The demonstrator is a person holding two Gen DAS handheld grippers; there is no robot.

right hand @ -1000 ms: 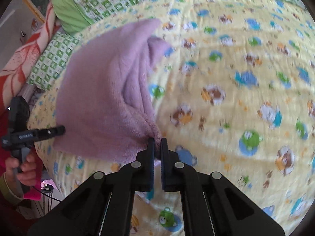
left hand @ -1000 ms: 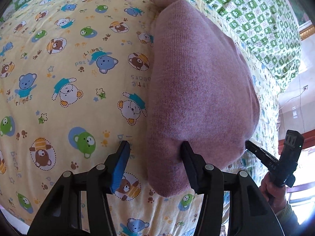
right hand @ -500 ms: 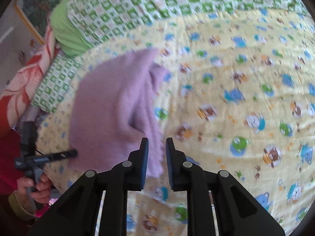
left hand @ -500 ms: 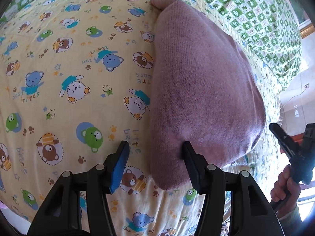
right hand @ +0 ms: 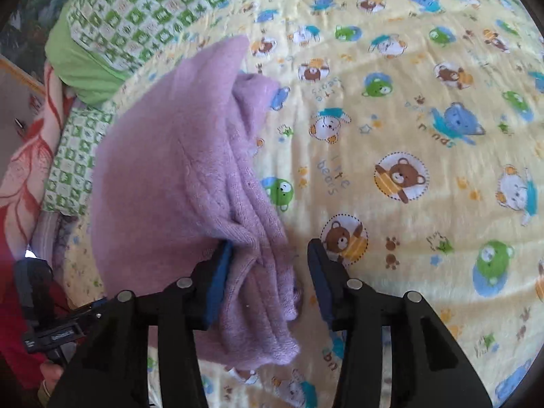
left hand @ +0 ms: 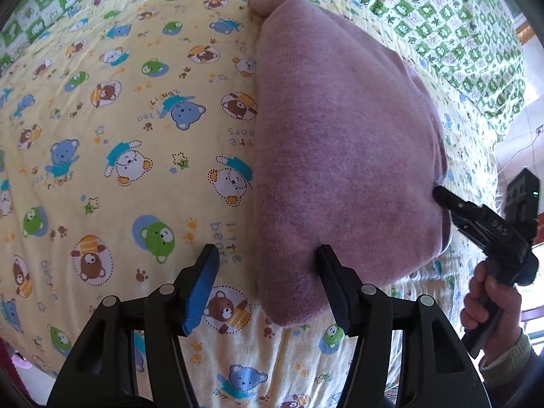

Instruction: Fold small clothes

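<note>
A folded mauve knit garment (left hand: pixel 343 142) lies on the yellow bear-print blanket (left hand: pixel 119 136). My left gripper (left hand: pixel 268 258) is open; its right finger rests on the garment's near edge and its left finger is over the blanket. The right gripper (left hand: pixel 442 200) shows at the garment's right edge in the left wrist view. In the right wrist view the right gripper (right hand: pixel 270 255) is open, straddling the bunched folded edges of the garment (right hand: pixel 176 170), holding nothing. The left gripper (right hand: pixel 51 335) shows at the lower left in that view.
A green checked quilt (right hand: pixel 142 10) lies along the far side of the bed, also seen in the left wrist view (left hand: pixel 442 27). A red floral cloth (right hand: pixel 23 156) lies at the left edge. The bed edge runs just behind the garment.
The right gripper let go of the garment's folded edge and opened wide, moving in low over it. The left gripper stayed open and barely moved.
</note>
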